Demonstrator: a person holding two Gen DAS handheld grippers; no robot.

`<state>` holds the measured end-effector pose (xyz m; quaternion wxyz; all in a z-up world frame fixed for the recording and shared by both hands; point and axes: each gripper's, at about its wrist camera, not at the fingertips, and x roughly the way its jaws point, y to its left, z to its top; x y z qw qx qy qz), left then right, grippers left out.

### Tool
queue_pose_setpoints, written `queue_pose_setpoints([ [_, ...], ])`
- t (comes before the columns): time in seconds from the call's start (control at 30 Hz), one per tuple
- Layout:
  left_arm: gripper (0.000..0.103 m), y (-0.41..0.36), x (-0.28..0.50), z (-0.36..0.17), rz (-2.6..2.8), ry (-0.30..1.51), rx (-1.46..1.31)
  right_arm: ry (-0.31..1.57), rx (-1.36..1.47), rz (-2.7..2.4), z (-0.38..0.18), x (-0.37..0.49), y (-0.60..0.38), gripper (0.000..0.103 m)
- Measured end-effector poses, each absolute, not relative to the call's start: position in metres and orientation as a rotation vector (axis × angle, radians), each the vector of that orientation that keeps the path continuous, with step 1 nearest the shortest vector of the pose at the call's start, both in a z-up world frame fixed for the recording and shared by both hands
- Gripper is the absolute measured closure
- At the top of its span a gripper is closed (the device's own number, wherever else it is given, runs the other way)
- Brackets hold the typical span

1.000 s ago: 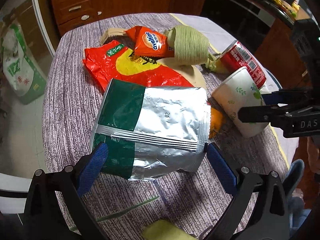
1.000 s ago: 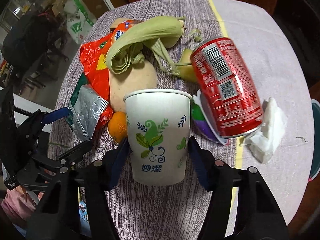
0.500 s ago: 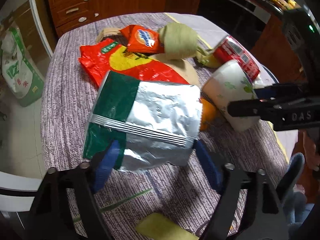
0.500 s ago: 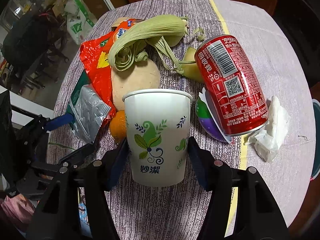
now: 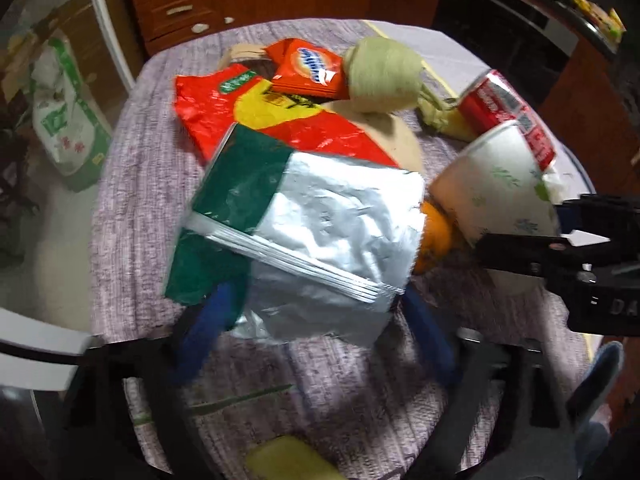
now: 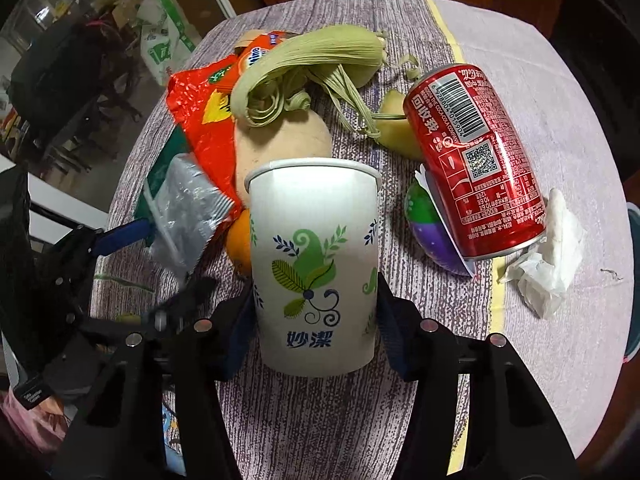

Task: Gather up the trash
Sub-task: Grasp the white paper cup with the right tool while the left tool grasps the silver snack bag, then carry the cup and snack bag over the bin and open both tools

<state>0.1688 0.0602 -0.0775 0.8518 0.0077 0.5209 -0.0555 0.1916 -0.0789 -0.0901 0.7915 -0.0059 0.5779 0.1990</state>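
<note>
Between my right gripper's (image 6: 316,320) pads sits the cup (image 6: 314,264), squeezed at its lower wall so its mouth stays clear for trash. My left gripper (image 5: 316,320) pinches the foil bag (image 5: 320,240) by its near edge, over the table (image 5: 140,184), ready to stuff in.

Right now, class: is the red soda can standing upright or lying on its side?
Lying on its side. The red soda can rests lengthwise on the table, its barcode facing up, beside the crumpled tissue.

Foil bag (image 5: 304,236) silver and dark green; paper cup (image 6: 314,264) white with green-blue leaf print; can (image 6: 476,160) red; tablecloth (image 6: 560,92) grey-purple streaked, yellow stripe.
</note>
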Motion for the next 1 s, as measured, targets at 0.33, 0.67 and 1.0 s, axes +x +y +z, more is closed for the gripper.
queue_pose_setpoints([
  [0.33, 0.086, 0.073, 0.152, -0.048, -0.078, 1.056, -0.038, 1.187, 0.010, 0.455, -0.070, 0.177, -0.091, 0.053],
  [0.67, 0.089, 0.068, 0.125, -0.001, -0.086, 0.963, -0.049, 1.132, 0.039, 0.465, -0.048, 0.164, -0.118, 0.053],
  [1.0, 0.089, 0.011, 0.134, 0.042, -0.285, 0.900, -0.019, 1.055, 0.113, 0.386, -0.020, 0.154, -0.180, 0.053],
])
